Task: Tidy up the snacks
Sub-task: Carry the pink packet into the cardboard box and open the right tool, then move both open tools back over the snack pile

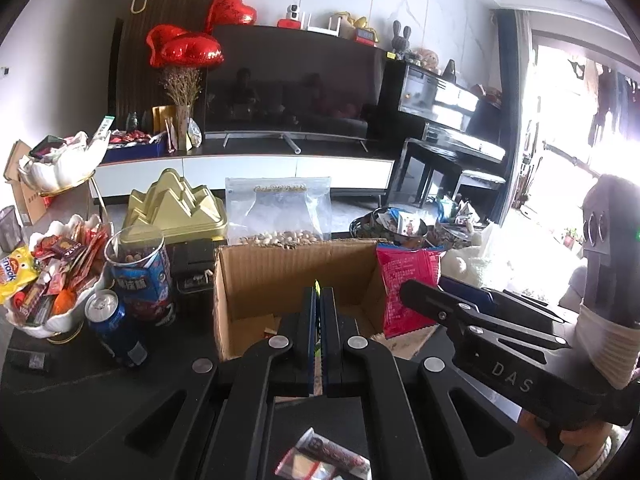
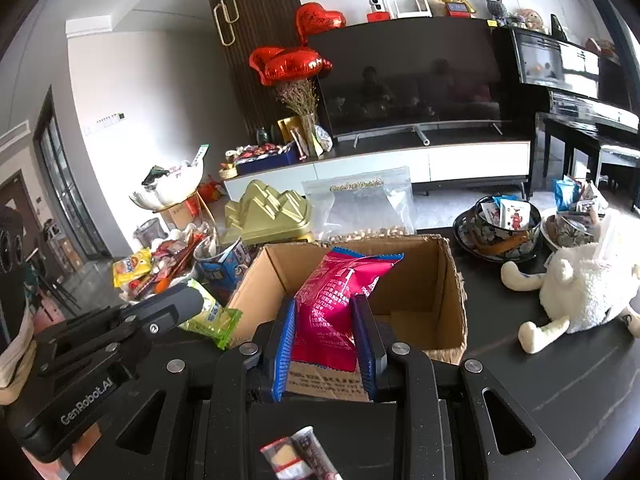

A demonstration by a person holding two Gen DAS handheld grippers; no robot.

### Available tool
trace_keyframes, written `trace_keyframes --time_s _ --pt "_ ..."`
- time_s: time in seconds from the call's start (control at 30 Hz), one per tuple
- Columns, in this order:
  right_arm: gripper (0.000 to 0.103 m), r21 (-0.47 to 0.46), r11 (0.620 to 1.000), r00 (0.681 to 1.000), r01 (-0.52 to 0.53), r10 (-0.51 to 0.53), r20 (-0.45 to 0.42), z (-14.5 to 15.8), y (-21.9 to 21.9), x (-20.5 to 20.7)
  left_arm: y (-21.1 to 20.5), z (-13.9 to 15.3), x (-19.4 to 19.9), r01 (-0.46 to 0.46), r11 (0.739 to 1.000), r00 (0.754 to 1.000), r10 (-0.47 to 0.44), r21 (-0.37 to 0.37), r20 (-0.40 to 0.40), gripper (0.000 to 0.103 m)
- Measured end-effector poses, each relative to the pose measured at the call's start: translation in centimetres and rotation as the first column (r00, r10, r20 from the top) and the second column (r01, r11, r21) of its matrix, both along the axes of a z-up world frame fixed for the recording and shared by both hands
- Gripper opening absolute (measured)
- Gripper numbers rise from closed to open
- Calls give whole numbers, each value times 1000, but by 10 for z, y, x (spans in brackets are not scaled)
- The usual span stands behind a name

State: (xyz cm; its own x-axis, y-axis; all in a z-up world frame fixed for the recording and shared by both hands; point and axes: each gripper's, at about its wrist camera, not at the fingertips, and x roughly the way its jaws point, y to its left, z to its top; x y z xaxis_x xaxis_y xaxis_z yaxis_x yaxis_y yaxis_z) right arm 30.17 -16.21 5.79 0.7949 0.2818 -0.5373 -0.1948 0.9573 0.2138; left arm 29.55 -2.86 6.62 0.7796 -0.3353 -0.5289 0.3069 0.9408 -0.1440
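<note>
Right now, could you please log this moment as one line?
left tool: shut on green packet | right tool: shut on pink packet | both near cardboard box

Dark table [image 2: 560, 380]: cardboard box [image 2: 452, 280], plush toy [image 2: 588, 292], soda can [image 1: 112, 320].

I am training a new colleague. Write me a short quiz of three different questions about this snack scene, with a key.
1. True or false: the right gripper holds a pink snack packet above the cardboard box.
2. What is pinched in the left gripper?
A. a blue drink can
B. a green snack packet
C. a plush sheep
3. Fill in the missing word: behind the cardboard box stands a clear zip bag with ____ at its bottom.

Key
1. True.
2. B. The right wrist view shows the green snack packet at that gripper's tip, beside the box.
3. Nuts.
</note>
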Motion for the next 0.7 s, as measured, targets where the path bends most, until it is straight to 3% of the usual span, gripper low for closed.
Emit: trace_keyframes --time_s 0.3,0.33,0.37,0.4,0.43,0.7 --pt "30 -28 1000 1000 2 -3 -12 -9 -4 29 -8 -15 38 -18 999 1000 18 43 -13 6" --pt "30 -34 999 1000 5 -6 -15 -11 -4 32 -9 -15 40 -30 997 1000 30 65 -5 17" --pt "32 -39 999 1000 8 -9 -19 -13 -5 35 -12 -16 40 -53 994 999 53 96 3 35" --pt "40 -40 999 1000 12 -13 -27 -14 -7 37 -12 -17 38 -66 992 998 65 108 12 41" --pt "44 -42 999 999 26 -27 -33 -16 -9 36 -12 -17 35 -75 990 997 73 121 22 42" --pt "44 -33 999 999 28 -29 -35 -17 -20 12 -12 -12 3 -96 984 995 96 152 11 42"
